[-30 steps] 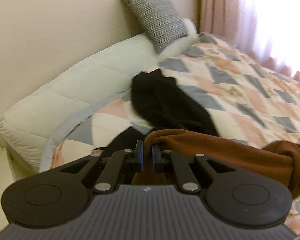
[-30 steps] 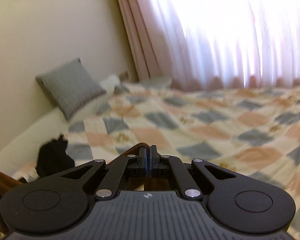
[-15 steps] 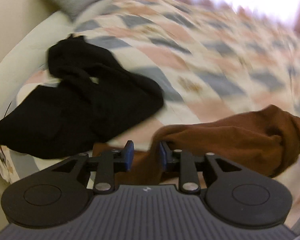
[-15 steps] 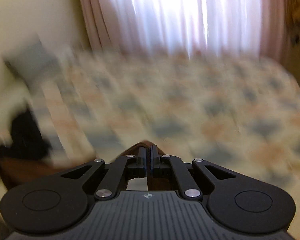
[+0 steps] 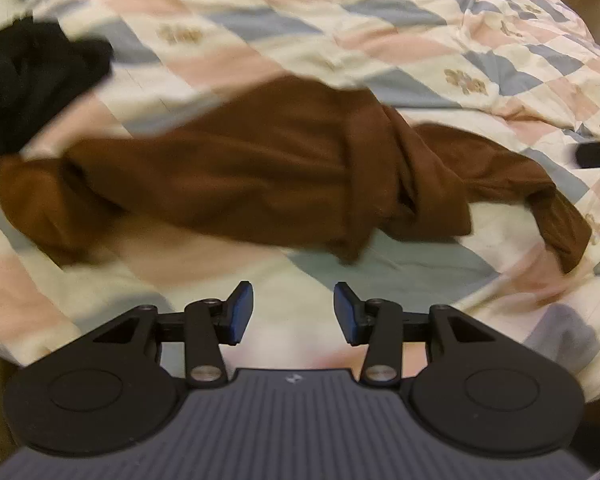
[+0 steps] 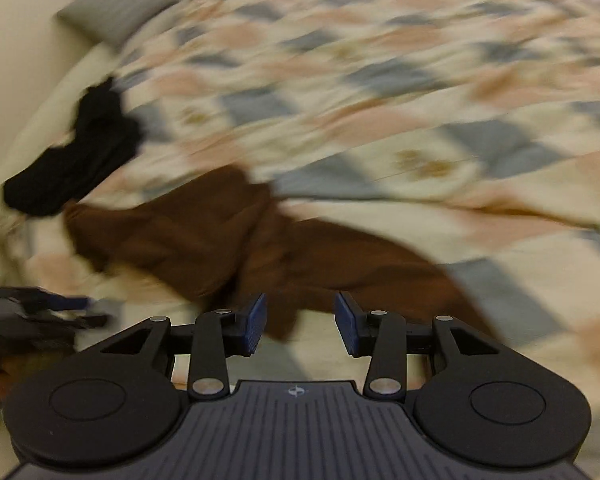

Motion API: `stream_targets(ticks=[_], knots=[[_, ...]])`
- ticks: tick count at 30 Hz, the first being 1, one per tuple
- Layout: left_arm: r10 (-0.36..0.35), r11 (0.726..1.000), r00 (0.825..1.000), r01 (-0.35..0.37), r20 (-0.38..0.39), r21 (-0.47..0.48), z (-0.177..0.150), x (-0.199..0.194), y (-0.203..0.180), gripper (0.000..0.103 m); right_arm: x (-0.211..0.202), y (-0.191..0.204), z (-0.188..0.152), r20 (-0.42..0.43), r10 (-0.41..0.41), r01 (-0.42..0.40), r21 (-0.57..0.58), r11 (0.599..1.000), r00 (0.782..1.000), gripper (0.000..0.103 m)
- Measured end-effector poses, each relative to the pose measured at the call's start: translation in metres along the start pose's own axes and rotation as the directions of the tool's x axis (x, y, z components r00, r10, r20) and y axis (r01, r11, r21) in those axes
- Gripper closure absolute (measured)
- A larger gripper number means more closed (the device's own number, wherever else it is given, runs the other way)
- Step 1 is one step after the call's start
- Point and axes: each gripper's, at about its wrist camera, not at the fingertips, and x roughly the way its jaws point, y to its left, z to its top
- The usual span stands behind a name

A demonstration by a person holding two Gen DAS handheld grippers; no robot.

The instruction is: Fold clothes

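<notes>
Left gripper [image 5: 293, 312]: jaws spread and just been opening; only bare quilt shows in the gap, nothing pinched. It points steeply down at the bed.
Right gripper [image 6: 300, 322]: jaws spread and just been opening; a hanging fold of the brown cloth shows in the gap, but the blue pads [image 6: 256, 322] stand clear of it on both sides.
Brown garment [image 5: 260, 168]: lies loose and crumpled on the quilt, stretched crosswise in a long bundle. In the left wrist view it sits just beyond the fingertips, apart from them, with a strip of quilt between. In the right wrist view [image 6: 228, 240] its near edge runs behind the fingertips and spreads away to the left and right.
Garment shape: bunched and twisted near the middle, one end trailing to the right as a narrow piece, the other end rumpled at the left.
Black garment [image 5: 32, 80]: a dark heap on the quilt beyond the brown one's left end, close to it; whether they touch is blurred.
Patchwork quilt [image 5: 420, 40]: pink, grey-blue and cream blocks, covering the bed under both garments.
Grey cushion [image 6: 112, 8]: at the far left of the bed against the wall, well away from the clothes.
</notes>
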Motion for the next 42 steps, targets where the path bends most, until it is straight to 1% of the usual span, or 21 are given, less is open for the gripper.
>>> stream_targets(ticks=[5, 8, 9, 10, 11, 13, 17, 20, 24, 25, 27, 28, 29, 31, 34, 36, 37, 39, 40, 41, 42], knots=[[-0.025, 0.987, 1.000, 0.022, -0.016, -0.159, -0.010, 0.014, -0.002, 0.063, 0.073, 0.020, 0.023, -0.057, 0.095, -0.098, -0.052, 0.994, 0.994, 0.061], [-0.053, 0.968, 0.998, 0.046, -0.019, -0.248, -0.012, 0.023, 0.004, 0.060, 0.120, 0.030, 0.039, -0.100, 0.096, -0.103, -0.068, 0.992, 0.990, 0.045], [-0.062, 0.962, 0.998, 0.053, -0.023, -0.269, -0.011, 0.027, 0.004, 0.060, 0.134, 0.031, 0.040, -0.131, 0.079, -0.090, -0.081, 0.993, 0.988, 0.046], [-0.071, 0.955, 0.997, 0.061, -0.027, -0.289, -0.011, 0.031, 0.005, 0.060, 0.147, 0.032, 0.042, -0.161, 0.061, -0.077, -0.095, 0.992, 0.985, 0.063], [-0.080, 0.950, 0.996, 0.067, -0.031, -0.306, -0.010, 0.035, 0.005, 0.060, 0.160, 0.033, 0.043, -0.191, 0.043, -0.065, -0.109, 0.992, 0.981, 0.096], [-0.099, 0.941, 0.994, 0.081, -0.039, -0.329, -0.008, 0.043, 0.002, 0.060, 0.150, 0.025, 0.053, -0.181, 0.105, -0.121, -0.078, 0.990, 0.978, 0.098], [-0.181, 0.908, 0.983, 0.155, -0.031, -0.389, -0.002, 0.054, -0.009, 0.059, 0.087, 0.010, 0.081, -0.073, 0.173, -0.179, -0.079, 0.981, 0.982, 0.102], [-0.240, 0.873, 0.971, 0.215, -0.004, -0.437, 0.006, 0.060, -0.019, 0.058, 0.028, 0.002, 0.106, 0.040, 0.141, -0.133, -0.161, 0.978, 0.989, 0.103], [-0.288, 0.833, 0.957, 0.267, 0.031, -0.485, 0.020, 0.067, -0.031, 0.054, -0.021, -0.008, 0.133, 0.157, 0.110, -0.080, -0.186, 0.979, 0.981, 0.103], [-0.284, 0.835, 0.958, 0.263, 0.030, -0.484, 0.022, 0.068, -0.034, 0.054, -0.023, -0.012, 0.138, 0.157, 0.102, -0.073, -0.179, 0.981, 0.982, 0.096], [-0.269, 0.851, 0.963, 0.245, 0.016, -0.465, 0.024, 0.069, -0.039, 0.054, -0.009, -0.022, 0.137, 0.095, 0.122, -0.110, -0.121, 0.987, 0.988, 0.067], [-0.257, 0.862, 0.966, 0.234, 0.010, -0.451, 0.023, 0.068, -0.040, 0.054, 0.002, -0.028, 0.135, 0.056, 0.141, -0.135, -0.088, 0.987, 0.989, 0.038], [-0.242, 0.872, 0.970, 0.219, 0.003, -0.437, 0.022, 0.067, -0.040, 0.054, 0.017, -0.028, 0.123, 0.024, 0.155, -0.154, -0.069, 0.986, 0.988, 0.035], [-0.201, 0.892, 0.979, 0.179, -0.011, -0.415, 0.016, 0.063, -0.036, 0.054, 0.043, -0.021, 0.095, -0.033, 0.177, -0.179, -0.072, 0.981, 0.984, 0.044], [-0.139, 0.917, 0.990, 0.116, -0.035, -0.382, 0.007, 0.063, -0.026, 0.054, 0.083, 0.022, 0.047, -0.160, 0.156, -0.204, -0.352, 0.913, 0.975, 0.070], [-0.081, 0.933, 0.996, 0.061, -0.044, -0.354, 0.005, 0.067, -0.023, 0.054, 0.110, 0.047, 0.027, -0.215, 0.010, -0.124, -0.526, 0.841, 0.977, 0.071], [-0.054, 0.941, 0.998, 0.039, -0.033, -0.335, 0.005, 0.069, -0.023, 0.054, 0.120, 0.051, 0.024, -0.209, -0.041, -0.080, -0.537, 0.840, 0.977, 0.067], [0.007, 0.957, 1.000, -0.008, -0.006, -0.289, 0.007, 0.073, -0.026, 0.050, 0.127, 0.043, 0.028, -0.193, -0.045, -0.048, -0.453, 0.890, 0.980, 0.048], [0.044, 0.968, 0.999, -0.039, 0.014, -0.249, 0.010, 0.077, -0.030, 0.048, 0.127, 0.037, 0.029, -0.167, -0.058, -0.014, -0.401, 0.916, 0.984, 0.034], [0.081, 0.975, 0.996, -0.072, 0.036, -0.210, 0.013, 0.081, -0.034, 0.046, 0.128, 0.030, 0.031, -0.138, -0.091, 0.038, -0.348, 0.937, 0.986, 0.026], [0.101, 0.981, 0.993, -0.090, 0.056, -0.174, 0.016, 0.085, -0.037, 0.047, 0.132, 0.023, 0.030, -0.143, -0.101, 0.053, -0.309, 0.949, 0.985, 0.025]])
